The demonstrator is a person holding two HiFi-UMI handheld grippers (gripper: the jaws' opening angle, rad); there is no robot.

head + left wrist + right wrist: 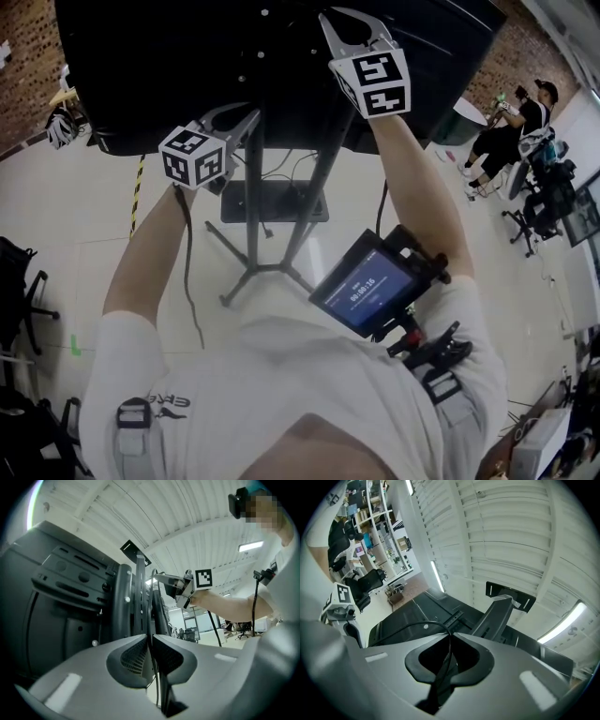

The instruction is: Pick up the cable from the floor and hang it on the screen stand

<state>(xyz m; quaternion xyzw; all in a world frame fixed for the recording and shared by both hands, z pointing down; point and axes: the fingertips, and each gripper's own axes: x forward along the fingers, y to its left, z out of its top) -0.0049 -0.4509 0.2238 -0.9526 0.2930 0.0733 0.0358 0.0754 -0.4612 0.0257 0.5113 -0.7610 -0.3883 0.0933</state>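
Note:
A thin black cable (187, 272) hangs from my left gripper (242, 117) down past the forearm. In the left gripper view the jaws (151, 637) are pressed together with the cable (157, 686) running between them, close to the stand's upright post (126, 602). My right gripper (349, 26) is raised higher, against the back of the black screen (187, 56). In the right gripper view its tips (449, 636) meet on the cable (408, 627), which arcs away to the left over the screen's back (417, 606) beside the mounting bracket (501, 611).
The stand's legs (272, 272) spread over the pale floor, with a dark flat box (275, 200) behind them. A person sits at the far right (506, 122). Office chairs (19, 281) stand at the left. A tablet rig (370, 291) hangs at the wearer's chest.

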